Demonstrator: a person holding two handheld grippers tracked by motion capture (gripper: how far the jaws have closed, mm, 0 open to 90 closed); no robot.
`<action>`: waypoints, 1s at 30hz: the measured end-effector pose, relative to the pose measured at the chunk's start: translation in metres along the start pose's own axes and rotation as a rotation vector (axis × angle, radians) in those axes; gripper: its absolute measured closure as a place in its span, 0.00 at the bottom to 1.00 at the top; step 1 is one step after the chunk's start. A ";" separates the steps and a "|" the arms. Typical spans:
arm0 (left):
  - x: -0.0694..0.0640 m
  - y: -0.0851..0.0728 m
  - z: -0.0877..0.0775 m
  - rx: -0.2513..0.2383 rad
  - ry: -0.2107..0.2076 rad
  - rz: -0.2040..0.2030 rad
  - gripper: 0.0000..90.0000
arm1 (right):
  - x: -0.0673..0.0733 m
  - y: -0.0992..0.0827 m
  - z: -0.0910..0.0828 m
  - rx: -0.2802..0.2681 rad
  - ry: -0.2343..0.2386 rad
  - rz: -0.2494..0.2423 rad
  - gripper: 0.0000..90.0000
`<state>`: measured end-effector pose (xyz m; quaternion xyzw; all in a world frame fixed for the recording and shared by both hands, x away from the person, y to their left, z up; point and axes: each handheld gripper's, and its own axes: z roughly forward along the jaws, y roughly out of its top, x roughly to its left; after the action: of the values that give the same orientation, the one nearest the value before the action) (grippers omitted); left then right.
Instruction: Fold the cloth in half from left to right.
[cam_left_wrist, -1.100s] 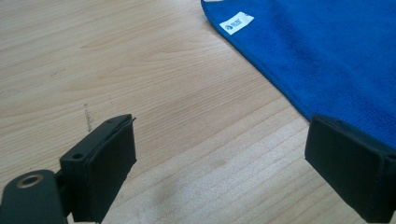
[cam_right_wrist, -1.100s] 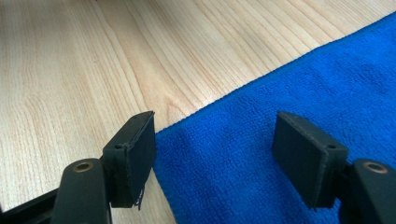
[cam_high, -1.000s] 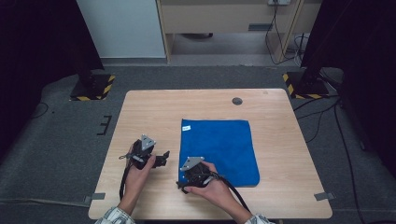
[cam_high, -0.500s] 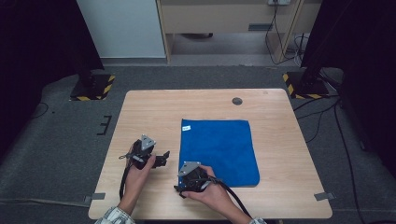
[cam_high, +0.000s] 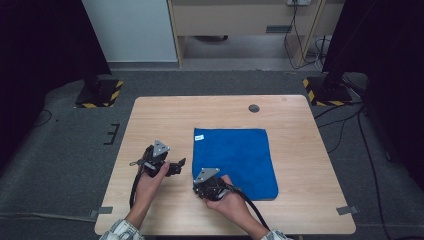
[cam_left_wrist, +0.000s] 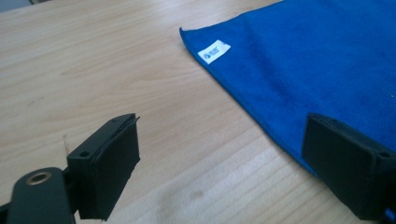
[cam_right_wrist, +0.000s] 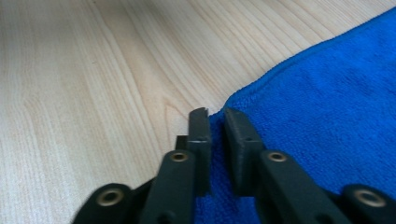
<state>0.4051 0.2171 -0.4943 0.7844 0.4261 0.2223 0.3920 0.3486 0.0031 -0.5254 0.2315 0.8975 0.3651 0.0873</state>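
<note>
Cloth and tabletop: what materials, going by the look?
Cloth: looks like blue microfibre or terry, matte, with a fuzzy nap, a stitched hem and a white sewn label. Tabletop: light wood grain, smooth with a low sheen; probably laminate or veneer, though the pictures can't settle that. The right gripper pinches the cloth's corner.

Overhead view; two close gripper views
</note>
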 end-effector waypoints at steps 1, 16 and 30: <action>0.001 0.003 0.001 0.002 -0.008 0.002 0.12 | -0.001 0.000 0.000 0.001 0.005 0.006 0.93; 0.035 0.035 0.072 0.098 -0.065 -0.019 0.17 | 0.013 0.000 0.004 -0.045 0.076 0.081 0.96; 0.054 0.046 0.115 0.142 -0.062 -0.039 0.35 | 0.022 0.002 0.008 -0.053 0.081 0.082 0.96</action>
<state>0.5356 0.1981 -0.5248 0.8084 0.4435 0.1597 0.3527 0.3326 0.0194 -0.5293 0.2508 0.8802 0.4009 0.0420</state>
